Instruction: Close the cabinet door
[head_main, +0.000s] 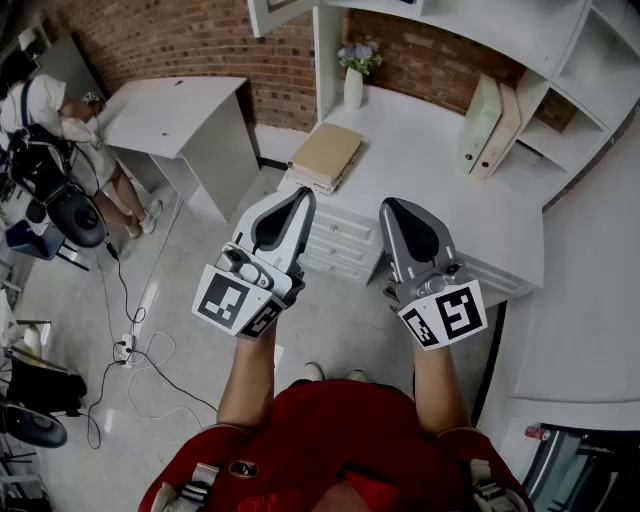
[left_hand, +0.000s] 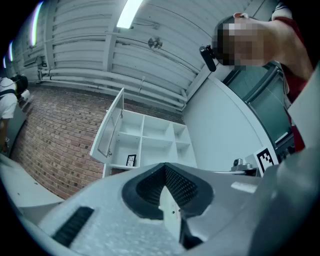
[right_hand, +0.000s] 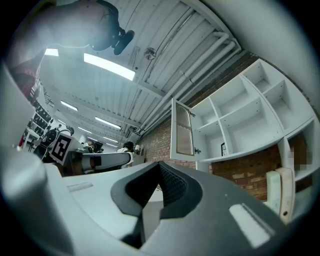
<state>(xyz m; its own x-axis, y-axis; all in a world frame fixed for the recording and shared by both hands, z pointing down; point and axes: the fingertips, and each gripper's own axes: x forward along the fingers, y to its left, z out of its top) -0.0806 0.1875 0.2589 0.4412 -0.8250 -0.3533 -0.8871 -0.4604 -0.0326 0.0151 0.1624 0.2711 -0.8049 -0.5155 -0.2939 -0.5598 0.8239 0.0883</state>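
The white wall cabinet (left_hand: 150, 137) hangs above the desk, and its glass-paned door (left_hand: 107, 131) stands swung out to the left. The right gripper view shows the same door (right_hand: 182, 131) open beside the shelves (right_hand: 240, 112). In the head view only the door's lower edge (head_main: 272, 14) shows at the top. My left gripper (head_main: 298, 198) and right gripper (head_main: 393, 208) are side by side in front of the desk, tilted upward, well short of the door. The left gripper (left_hand: 166, 167) and the right gripper (right_hand: 160, 166) are both shut with nothing between the jaws.
A white desk (head_main: 450, 190) with drawers (head_main: 340, 238) carries a tan stack of books (head_main: 325, 155), a vase of flowers (head_main: 354, 78) and two binders (head_main: 490, 125). A second desk (head_main: 175, 115) and a seated person (head_main: 40, 110) are at the left. Cables (head_main: 130, 350) lie on the floor.
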